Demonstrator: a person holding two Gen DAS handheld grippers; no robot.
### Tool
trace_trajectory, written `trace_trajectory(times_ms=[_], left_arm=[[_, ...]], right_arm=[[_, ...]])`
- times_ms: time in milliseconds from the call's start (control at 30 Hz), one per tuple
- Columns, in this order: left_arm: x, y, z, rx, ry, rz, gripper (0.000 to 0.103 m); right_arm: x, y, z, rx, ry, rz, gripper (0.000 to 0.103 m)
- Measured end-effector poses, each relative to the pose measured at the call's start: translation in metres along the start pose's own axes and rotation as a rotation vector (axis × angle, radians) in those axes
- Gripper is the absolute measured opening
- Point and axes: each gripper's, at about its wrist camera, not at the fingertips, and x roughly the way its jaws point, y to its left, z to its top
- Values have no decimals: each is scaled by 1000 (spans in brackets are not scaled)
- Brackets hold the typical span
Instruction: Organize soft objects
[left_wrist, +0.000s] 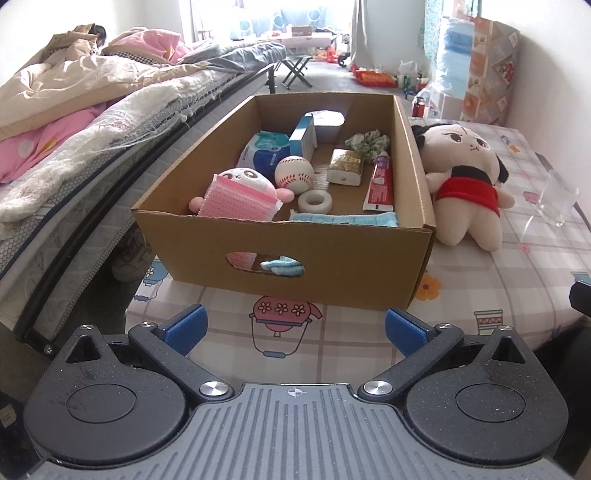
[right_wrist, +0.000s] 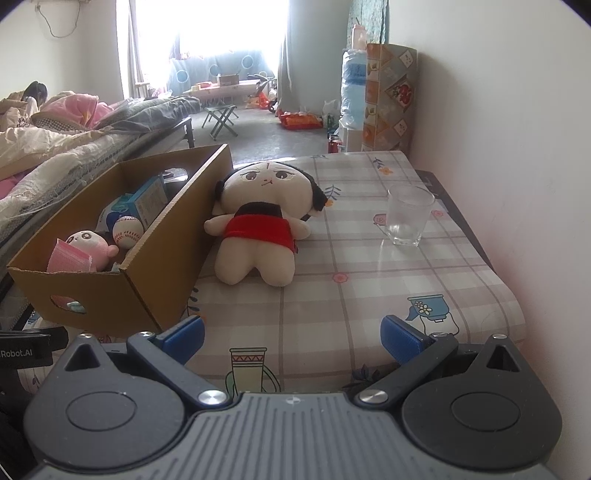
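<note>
Both grippers (left_wrist: 293, 328) (right_wrist: 291, 332) wide open (empty), plush doll (right_wrist: 258, 229) well ahead beside cardboard box (left_wrist: 288, 254).

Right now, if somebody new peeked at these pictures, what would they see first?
Probably the big plush doll in a red top, lying on the checked tablecloth against the cardboard box. Then the box itself, stuffed with a pink plush, a baseball and toothpaste. A clear glass stands near the wall.

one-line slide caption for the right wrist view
Open right gripper faces a plush doll lying beside a cardboard box, glass nearby.
</note>
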Motion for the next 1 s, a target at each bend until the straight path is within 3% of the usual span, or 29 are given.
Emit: trace_trajectory(times_ms=[667, 1000], left_arm=[[1, -5, 0, 10, 5, -4, 103], [0, 7, 0, -3, 6, 15, 103]], right_arm=[[6, 2, -2, -12, 23, -4, 103], [6, 25, -7, -28, 39, 20, 103]])
